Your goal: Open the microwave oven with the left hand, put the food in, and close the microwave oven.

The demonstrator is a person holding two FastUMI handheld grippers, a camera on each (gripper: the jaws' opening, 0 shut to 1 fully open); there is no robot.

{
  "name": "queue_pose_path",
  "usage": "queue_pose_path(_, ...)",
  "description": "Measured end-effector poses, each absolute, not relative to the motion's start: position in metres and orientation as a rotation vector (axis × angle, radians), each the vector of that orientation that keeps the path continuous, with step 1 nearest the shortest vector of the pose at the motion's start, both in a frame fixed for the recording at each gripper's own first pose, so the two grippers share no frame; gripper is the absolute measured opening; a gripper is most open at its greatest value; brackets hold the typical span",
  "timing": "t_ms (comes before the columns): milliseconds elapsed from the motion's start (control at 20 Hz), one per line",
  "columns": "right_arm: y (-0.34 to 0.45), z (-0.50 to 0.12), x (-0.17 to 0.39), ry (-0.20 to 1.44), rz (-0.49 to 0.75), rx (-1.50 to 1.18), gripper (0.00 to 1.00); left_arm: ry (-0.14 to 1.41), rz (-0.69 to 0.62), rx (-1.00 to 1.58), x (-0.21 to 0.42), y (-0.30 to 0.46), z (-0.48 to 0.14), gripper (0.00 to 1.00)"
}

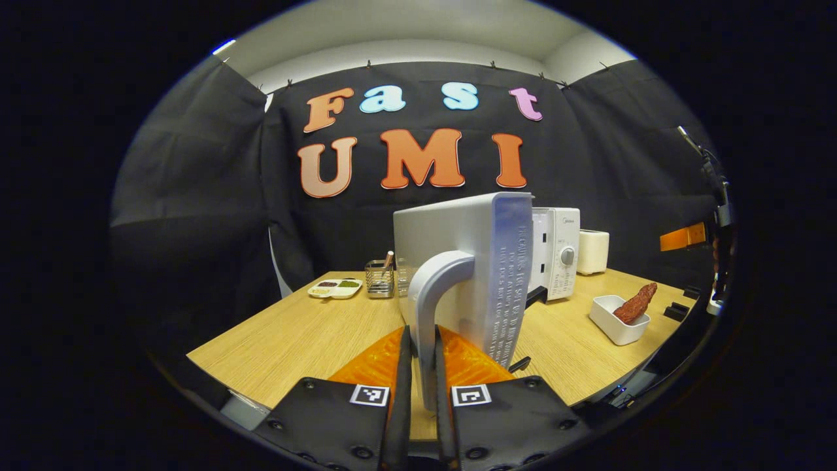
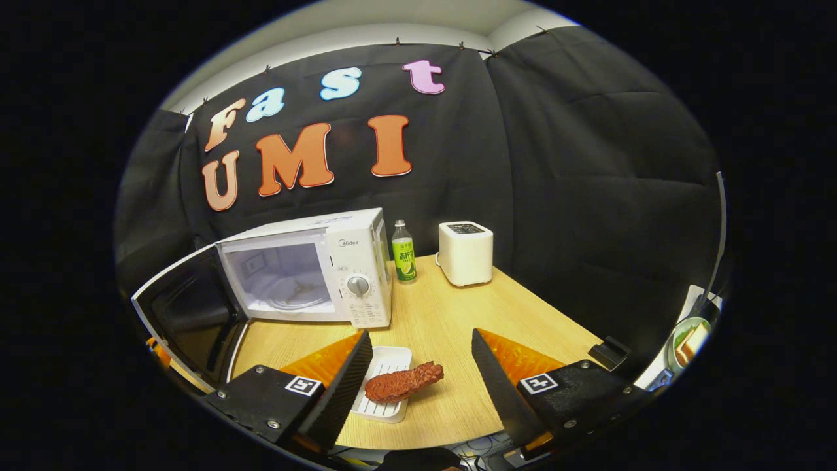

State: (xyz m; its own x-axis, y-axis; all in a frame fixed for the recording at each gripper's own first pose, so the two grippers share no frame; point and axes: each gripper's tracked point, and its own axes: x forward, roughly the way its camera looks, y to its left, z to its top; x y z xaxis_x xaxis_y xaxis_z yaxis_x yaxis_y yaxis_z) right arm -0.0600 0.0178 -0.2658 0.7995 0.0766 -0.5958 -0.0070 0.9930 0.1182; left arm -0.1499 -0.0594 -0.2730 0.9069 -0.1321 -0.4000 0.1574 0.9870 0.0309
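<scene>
The white microwave (image 2: pixel 307 275) stands open, its cavity bare apart from the glass turntable. Its door (image 2: pixel 183 314) is swung out to the left. In the left gripper view the door (image 1: pixel 471 261) is seen edge-on, and my left gripper (image 1: pixel 422 373) is shut on its curved handle (image 1: pixel 428 307). A reddish-brown piece of food (image 2: pixel 403 383) lies across a white dish (image 2: pixel 386 392) on the table in front of the microwave. My right gripper (image 2: pixel 422 340) hovers open over it, a finger on each side, touching nothing. The food (image 1: pixel 635 304) also shows in the left gripper view.
A white toaster (image 2: pixel 465 253) and a green-labelled bottle (image 2: pixel 403 252) stand right of the microwave. A divided sauce dish (image 1: pixel 335 288) and a wire utensil holder (image 1: pixel 379 278) sit at the table's far left. A plate of food (image 2: pixel 686 340) lies at the right edge.
</scene>
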Motion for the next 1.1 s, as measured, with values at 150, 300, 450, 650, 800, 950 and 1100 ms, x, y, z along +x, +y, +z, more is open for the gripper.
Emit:
queue_pose_path(150,0.024,-0.277,-0.063,0.671,0.041,0.108,0.95,0.38,-0.137,0.126,-0.158,-0.036,-0.264,0.41)
queue_pose_path(300,0.031,-0.291,-0.068,0.705,0.038,0.115,0.95,0.345,-0.11,0.167,-0.171,-0.013,-0.25,0.64)
queue_pose_path(450,0.034,-0.305,-0.073,0.737,0.033,0.108,0.95,0.321,-0.078,0.151,-0.183,0.013,-0.241,0.61)
queue_pose_path(650,0.029,-0.328,-0.078,0.794,-0.005,0.111,0.95,0.323,0.021,0.152,-0.181,0.058,-0.24,0.77)
queue_pose_path(800,0.027,-0.343,-0.076,0.83,-0.039,0.143,0.95,0.336,0.087,0.12,-0.171,0.08,-0.243,0.74)
queue_pose_path(950,0.029,-0.358,-0.079,0.875,-0.065,0.221,0.92,0.35,0.119,0.1,-0.164,0.089,-0.249,0.74)
queue_pose_path(1100,0.036,-0.37,-0.075,0.905,-0.085,0.313,0.84,0.349,0.132,0.102,-0.155,0.091,-0.249,0.79)
